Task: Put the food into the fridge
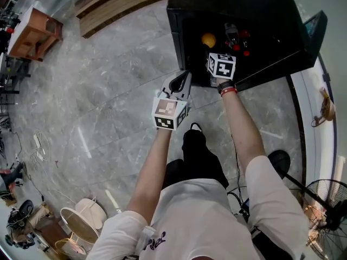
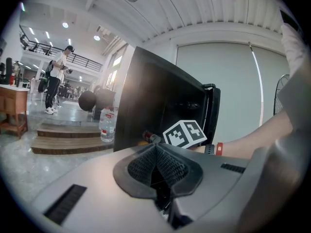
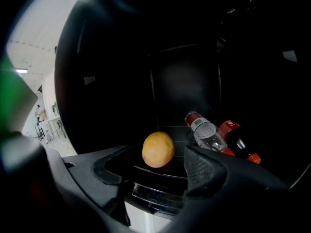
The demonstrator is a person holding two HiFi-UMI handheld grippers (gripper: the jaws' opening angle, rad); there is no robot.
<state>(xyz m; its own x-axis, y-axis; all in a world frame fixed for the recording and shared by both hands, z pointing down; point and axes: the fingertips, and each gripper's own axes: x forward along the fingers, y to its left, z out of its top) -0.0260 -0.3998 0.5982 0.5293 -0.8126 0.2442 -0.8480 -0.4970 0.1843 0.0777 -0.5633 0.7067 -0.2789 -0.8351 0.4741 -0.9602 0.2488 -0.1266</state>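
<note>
Right gripper view: right gripper (image 3: pixel 155 171) points into the open black fridge (image 3: pixel 184 81), jaws spread wide. The round yellow-orange fruit (image 3: pixel 158 149) shows in the gap between them, no pad touching it. The fruit sits on the dark shelf (image 3: pixel 146 174) at the front of the fridge, left of two bottles lying on their sides: a clear bottle (image 3: pixel 206 132) with a red cap and a dark bottle (image 3: pixel 238 142) with a red cap and a red label, both further in. Left gripper (image 2: pixel 156 166) hangs outside the fridge, in front of its open side, jaws pressed together on nothing. Handling, judged: the fruit looks firm, light and smooth-skinned; being round it will likely roll on the shelf if nudged, and hard pinching could bruise it. If it needs shifting, best hold is across its widest part, pads on opposite sides, moderate squeeze. Writing: none legible. The red bottle label is too small and dark to read; the cubes on the grippers carry only black-and-white square patterns. Fruit appears already placed in the fridge.
</note>
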